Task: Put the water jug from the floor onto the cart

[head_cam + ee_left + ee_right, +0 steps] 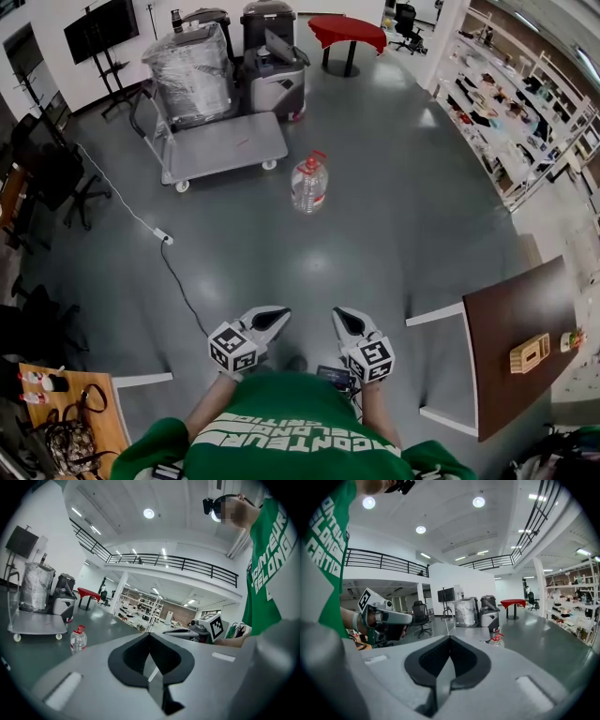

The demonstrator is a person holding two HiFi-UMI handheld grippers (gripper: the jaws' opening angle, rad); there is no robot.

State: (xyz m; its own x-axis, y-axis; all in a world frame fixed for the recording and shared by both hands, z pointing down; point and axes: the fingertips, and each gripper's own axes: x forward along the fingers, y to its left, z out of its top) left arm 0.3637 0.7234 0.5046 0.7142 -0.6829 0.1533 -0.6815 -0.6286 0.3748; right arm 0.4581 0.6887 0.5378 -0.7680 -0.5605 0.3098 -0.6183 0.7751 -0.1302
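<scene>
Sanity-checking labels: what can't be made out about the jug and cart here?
Water jug, head view: too small to tell its fill level.
Same jug, right gripper view: only the cap and top show; the right gripper hides the rest.
Cart deck's far end, head view: covered by the wrapped load.

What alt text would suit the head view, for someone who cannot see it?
Someone in a green shirt, seen from above, holds the left gripper and right gripper low in front, jaws shut and empty. Ahead, a clear water jug with a red cap stands on the grey floor, just short of a flat cart bearing a wrapped bundle.
</scene>
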